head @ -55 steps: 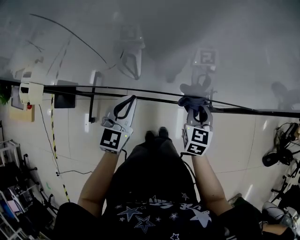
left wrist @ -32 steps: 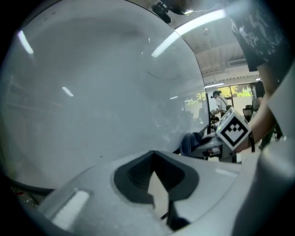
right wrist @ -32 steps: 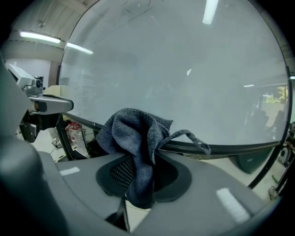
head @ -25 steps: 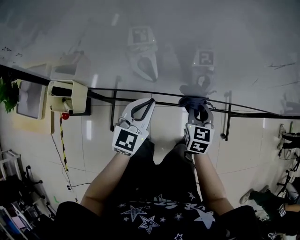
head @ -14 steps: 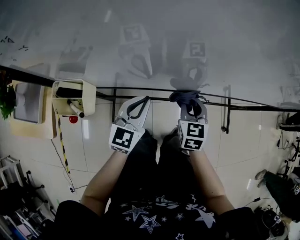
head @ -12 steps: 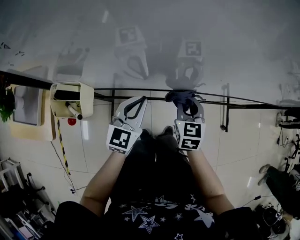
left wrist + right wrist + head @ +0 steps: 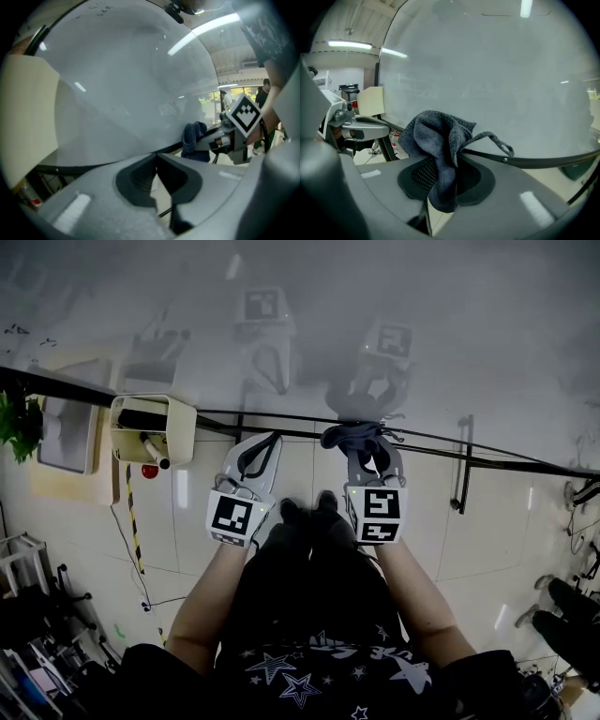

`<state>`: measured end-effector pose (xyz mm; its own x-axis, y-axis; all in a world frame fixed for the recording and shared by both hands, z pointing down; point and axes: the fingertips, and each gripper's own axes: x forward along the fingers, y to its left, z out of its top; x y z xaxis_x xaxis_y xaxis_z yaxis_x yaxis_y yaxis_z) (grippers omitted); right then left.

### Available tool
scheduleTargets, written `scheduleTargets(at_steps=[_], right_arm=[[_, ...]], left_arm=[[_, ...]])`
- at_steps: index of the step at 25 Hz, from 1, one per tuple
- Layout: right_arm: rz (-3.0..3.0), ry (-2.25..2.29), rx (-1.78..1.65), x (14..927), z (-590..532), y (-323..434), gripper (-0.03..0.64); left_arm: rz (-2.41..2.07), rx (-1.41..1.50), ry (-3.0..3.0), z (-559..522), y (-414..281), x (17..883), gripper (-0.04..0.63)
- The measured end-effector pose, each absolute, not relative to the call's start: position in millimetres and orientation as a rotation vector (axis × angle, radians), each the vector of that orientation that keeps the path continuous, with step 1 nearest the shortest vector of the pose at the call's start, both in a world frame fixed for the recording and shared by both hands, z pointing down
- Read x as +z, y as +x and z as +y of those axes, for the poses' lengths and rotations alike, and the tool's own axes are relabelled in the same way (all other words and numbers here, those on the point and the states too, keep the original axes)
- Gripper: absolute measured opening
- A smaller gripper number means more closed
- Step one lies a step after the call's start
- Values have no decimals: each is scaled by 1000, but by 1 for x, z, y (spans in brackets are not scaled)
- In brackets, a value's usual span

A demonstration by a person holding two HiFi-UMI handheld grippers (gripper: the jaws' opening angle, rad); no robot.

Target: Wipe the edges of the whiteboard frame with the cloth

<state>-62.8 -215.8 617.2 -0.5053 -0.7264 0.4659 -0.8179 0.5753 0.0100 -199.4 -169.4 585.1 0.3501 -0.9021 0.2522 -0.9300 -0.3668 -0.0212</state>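
A large, pale, glossy whiteboard [image 7: 441, 352] fills the upper part of the head view. Its thin black frame [image 7: 525, 462] runs along the bottom edge, with a pale tiled floor [image 7: 459, 540] below it.

The right gripper [image 7: 366, 454] is clenched on a dark blue-grey, coarsely woven cloth [image 7: 354, 437]. In the right gripper view the cloth [image 7: 436, 140] is pinched between the jaws of this gripper [image 7: 445, 176]. One end hangs down past the jaws. The rest bunches up in folds above them, and a thin loop of hem sticks out to the right. The bunched part lies against the black frame [image 7: 543, 161], at the board's lower edge.

The left gripper [image 7: 255, 451] sits just beside the right one, its tips near the same frame edge but apart from the cloth. In the left gripper view its jaws [image 7: 156, 161] are pressed together with nothing between them. The cloth [image 7: 192, 140] shows beyond them to the right, on the frame.

Further left, a cream open-topped box [image 7: 150, 430] hangs on the frame, holding a marker. A green plant [image 7: 17, 423] shows at the far left edge.

There is one cloth, one whiteboard and two grippers. The person's two bare forearms lead down from the grippers to a black shirt printed with pale stars [image 7: 309, 676].
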Motion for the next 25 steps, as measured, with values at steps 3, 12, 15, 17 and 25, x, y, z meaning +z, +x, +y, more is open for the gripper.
scheduleTargets(at_steps=[3, 12, 15, 17, 25], right_arm=[[-2409, 1190, 263, 617, -212, -87, 84], [-2427, 1210, 273, 619, -206, -167, 84], [-2430, 1204, 280, 622, -204, -194, 84], [-2437, 1185, 279, 624, -200, -214, 84], [-2448, 1123, 263, 631, -189, -268, 84]], left_arm=[[-1692, 373, 2471, -157, -215, 580, 5], [-1547, 325, 2543, -111, -240, 573, 5], [-1533, 301, 2544, -103, -256, 575, 5], [-1546, 294, 2533, -99, -272, 577, 5], [-1545, 271, 2564, -90, -302, 571, 5]])
